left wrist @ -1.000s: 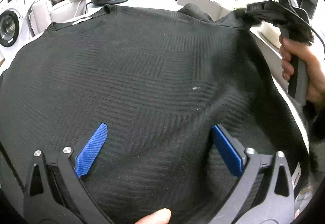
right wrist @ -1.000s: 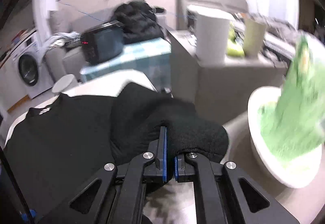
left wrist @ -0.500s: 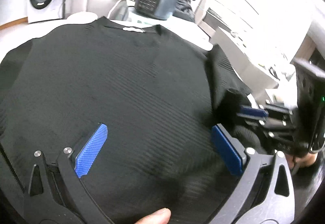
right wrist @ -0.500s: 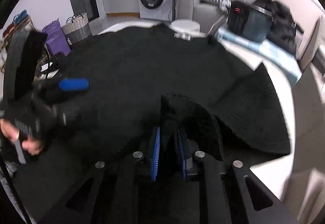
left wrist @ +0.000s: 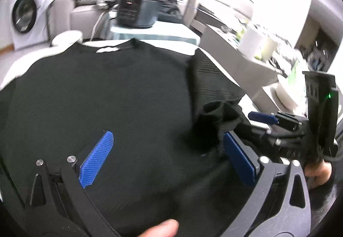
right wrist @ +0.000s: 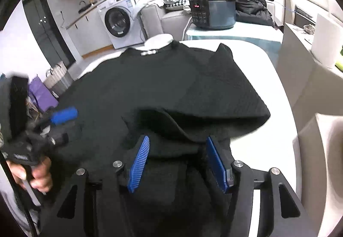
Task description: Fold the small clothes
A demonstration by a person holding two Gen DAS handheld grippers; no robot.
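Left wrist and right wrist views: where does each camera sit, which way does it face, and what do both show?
Left wrist: on the left tool, angled down over the black shirt; shows its own open blue pads, a fingertip, and the right tool at right.
Right wrist: on the right tool, angled down at the folded-in sleeve; pads have just been opening, fabric loose between; left tool at left.
Shared: shirt, cooker, washing machine.
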